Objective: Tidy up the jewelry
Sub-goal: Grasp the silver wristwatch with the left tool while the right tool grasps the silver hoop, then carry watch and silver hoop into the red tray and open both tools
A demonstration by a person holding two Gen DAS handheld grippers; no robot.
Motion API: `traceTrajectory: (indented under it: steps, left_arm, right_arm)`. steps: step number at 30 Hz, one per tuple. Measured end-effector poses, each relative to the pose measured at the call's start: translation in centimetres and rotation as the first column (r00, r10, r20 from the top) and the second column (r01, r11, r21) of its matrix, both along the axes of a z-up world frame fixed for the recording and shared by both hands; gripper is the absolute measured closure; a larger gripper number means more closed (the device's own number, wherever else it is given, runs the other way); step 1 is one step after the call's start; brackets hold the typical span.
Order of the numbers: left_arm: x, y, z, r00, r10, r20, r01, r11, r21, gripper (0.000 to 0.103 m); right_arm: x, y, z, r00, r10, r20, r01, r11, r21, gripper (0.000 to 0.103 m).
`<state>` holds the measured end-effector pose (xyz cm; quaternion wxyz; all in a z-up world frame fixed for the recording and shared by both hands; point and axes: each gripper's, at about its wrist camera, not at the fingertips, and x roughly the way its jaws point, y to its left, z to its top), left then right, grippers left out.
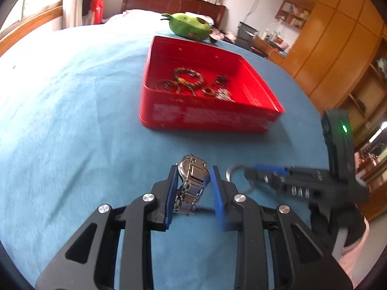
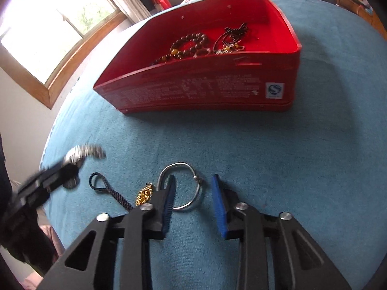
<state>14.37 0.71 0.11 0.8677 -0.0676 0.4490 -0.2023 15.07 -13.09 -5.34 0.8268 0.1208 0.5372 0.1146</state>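
My left gripper [image 1: 193, 188] is shut on a silver metal watch [image 1: 192, 181] and holds it above the blue bedspread, short of the red box [image 1: 208, 118]. The box holds bead bracelets [image 1: 188, 76] and chains. In the right wrist view my right gripper [image 2: 193, 193] is open, its jaws either side of a silver bangle [image 2: 186, 186] lying on the bedspread. A gold pendant [image 2: 144, 193] on a dark cord [image 2: 110, 191] lies just left of it. The left gripper with the watch [image 2: 84, 152] shows blurred at left.
A green plush toy [image 1: 189, 26] lies behind the box. The blue bedspread [image 1: 72, 120] covers the bed; its edge falls away at the left in the right wrist view [image 2: 48, 145]. Wooden wardrobes [image 1: 338, 48] stand at right, and there is a window [image 2: 53, 24] at left.
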Motion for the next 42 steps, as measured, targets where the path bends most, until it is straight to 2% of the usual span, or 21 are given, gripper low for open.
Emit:
traceTrajectory:
  steps: [3, 7, 9, 10, 11, 16, 20, 23, 25, 27, 31, 36, 39, 40, 42]
  left_arm:
    - [1.5, 0.6, -0.6, 1.000, 0.027, -0.015, -0.027, 1.000, -0.007, 0.077]
    - [2.7, 1.2, -2.2, 0.998, 0.047, -0.053, -0.047, 0.999, -0.007, 0.077]
    - [3.1, 1.5, -2.9, 0.996, 0.049, -0.075, -0.050, 0.999, -0.012, 0.079]
    - [3.4, 1.4, -3.2, 0.995, 0.047, -0.082, -0.049, 0.999, -0.014, 0.084]
    - [3.4, 1.4, -3.4, 0.995, 0.043, -0.086, -0.045, 0.999, -0.021, 0.084]
    - [3.0, 1.7, -2.9, 0.997, 0.046, -0.059, -0.048, 0.998, -0.031, 0.090]
    - [3.0, 2.1, -2.7, 0.997, 0.051, -0.059, -0.052, 0.998, -0.025, 0.090]
    - [3.1, 2.2, -2.8, 0.996, 0.059, -0.060, -0.059, 0.998, -0.006, 0.082]
    - [3.2, 2.1, -3.0, 0.996, 0.055, -0.064, -0.055, 0.998, 0.006, 0.067]
    - [3.2, 1.7, -3.2, 0.997, 0.044, -0.066, -0.043, 0.999, 0.015, 0.066]
    - [3.2, 0.5, -3.3, 0.998, 0.019, -0.061, -0.015, 0.998, 0.060, 0.058]
    - [3.7, -1.1, -4.6, 0.995, -0.012, -0.095, 0.023, 0.992, 0.121, 0.057]
    - [4.1, -1.8, -4.8, 0.997, -0.012, -0.082, 0.025, 0.987, 0.160, 0.061]
    - [4.2, -2.0, -4.9, 0.997, -0.013, -0.076, 0.026, 0.985, 0.171, 0.075]
    - [4.3, -2.2, -5.1, 0.995, -0.040, -0.093, 0.052, 0.989, 0.137, 0.093]
  right_arm:
    - [0.3, 0.3, -0.1, 1.000, 0.014, 0.012, -0.014, 1.000, -0.010, 0.077]
    - [0.6, 0.3, -0.4, 0.999, 0.018, 0.038, -0.016, 0.999, -0.051, 0.096]
    - [0.5, -0.1, -0.4, 0.999, 0.015, 0.042, -0.013, 1.000, -0.028, 0.097]
    - [0.4, -0.4, -0.4, 0.999, 0.010, 0.045, -0.009, 1.000, -0.010, 0.097]
    - [0.3, -0.7, -0.3, 0.999, 0.001, 0.047, -0.001, 1.000, 0.006, 0.097]
    - [-0.4, -2.0, 0.4, 0.998, -0.022, 0.065, 0.018, 0.998, 0.060, 0.098]
    - [-0.8, -2.3, 1.0, 0.996, -0.029, 0.081, 0.023, 0.997, 0.075, 0.098]
    - [-0.6, -2.0, 0.9, 0.996, -0.027, 0.081, 0.021, 0.997, 0.072, 0.098]
    - [-0.6, -1.8, 0.7, 0.997, -0.025, 0.077, 0.019, 0.997, 0.073, 0.098]
    - [-0.5, -1.8, 0.5, 0.997, -0.023, 0.074, 0.018, 0.997, 0.075, 0.098]
    - [-0.3, -1.9, 0.4, 0.997, -0.022, 0.074, 0.016, 0.997, 0.079, 0.098]
    - [-0.1, -1.9, 0.1, 0.998, -0.019, 0.067, 0.013, 0.996, 0.086, 0.098]
    - [-0.1, -1.9, 0.0, 0.998, -0.016, 0.065, 0.010, 0.996, 0.089, 0.098]
    - [0.0, -1.9, -0.1, 0.998, -0.016, 0.065, 0.010, 0.996, 0.090, 0.098]
    - [-0.1, -2.0, 0.0, 0.998, -0.018, 0.067, 0.011, 0.996, 0.094, 0.098]
